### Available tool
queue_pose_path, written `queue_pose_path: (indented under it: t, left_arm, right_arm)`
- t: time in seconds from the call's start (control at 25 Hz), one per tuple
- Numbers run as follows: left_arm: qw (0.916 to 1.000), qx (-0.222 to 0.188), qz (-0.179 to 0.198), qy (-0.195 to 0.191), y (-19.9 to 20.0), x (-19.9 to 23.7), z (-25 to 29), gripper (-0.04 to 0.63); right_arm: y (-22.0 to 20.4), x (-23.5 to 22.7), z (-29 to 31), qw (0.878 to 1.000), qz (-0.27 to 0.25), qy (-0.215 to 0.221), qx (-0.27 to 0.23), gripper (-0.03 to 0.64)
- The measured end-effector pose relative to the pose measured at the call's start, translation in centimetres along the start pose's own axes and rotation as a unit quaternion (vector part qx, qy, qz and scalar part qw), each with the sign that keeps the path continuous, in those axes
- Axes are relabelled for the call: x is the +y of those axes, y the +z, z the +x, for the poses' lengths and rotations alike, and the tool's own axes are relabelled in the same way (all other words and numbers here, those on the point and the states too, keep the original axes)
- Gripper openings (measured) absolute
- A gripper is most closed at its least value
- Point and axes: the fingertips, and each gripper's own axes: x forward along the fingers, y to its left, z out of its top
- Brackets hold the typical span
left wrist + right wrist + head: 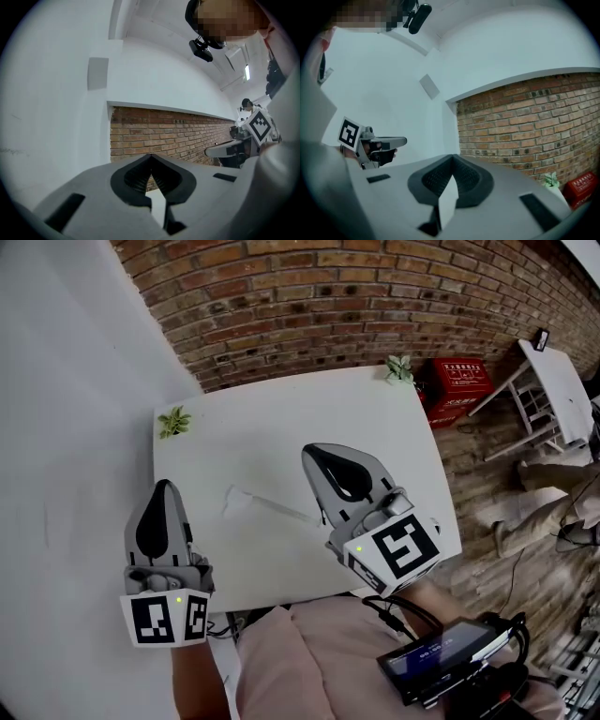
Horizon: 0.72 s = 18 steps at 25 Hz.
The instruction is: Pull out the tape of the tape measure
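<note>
No tape measure shows in any view. My left gripper [165, 486] hovers level at the table's near left corner, jaws shut with nothing between them; in its own view the tips [151, 155] meet in front of the brick wall. My right gripper [311, 452] hangs over the middle of the white table [281, 418], also shut and empty, its tips [452, 157] closed. Each gripper sees the other from the side: the right gripper [220, 150] and the left gripper [401, 139]. A faint pale streak [267, 507] lies on the table top between the two.
Small green plants stand at the table's far left corner [173, 420] and far right corner [399, 367]. A brick wall [328, 296] runs behind the table. A red crate [459, 385] and a white stand [548, 390] sit on the floor to the right. A black device [450, 652] hangs at the person's waist.
</note>
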Motion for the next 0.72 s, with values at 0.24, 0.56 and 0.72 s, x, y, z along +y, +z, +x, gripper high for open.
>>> queue_pose_path:
  t: [0.24,0.56,0.72]
  left_arm:
    - [1.0,0.005,-0.005,-0.005,-0.4,-0.6,0.1,0.008]
    - [0.9999,0.008,-0.008,-0.012,-0.6,-1.1,0.2,0.008]
    - [0.9998,0.009,-0.008,-0.013,-0.7,-1.2,0.3,0.008]
  right_arm:
    - [-0.1,0.0,0.0,1.0,-0.002,-0.001,0.0,0.005]
    - [0.0,0.0,0.1,1.0,-0.004,-0.004,-0.001,0.005]
    - [-0.1,-0.1,0.0,1.0,-0.005,-0.005,0.0,0.005]
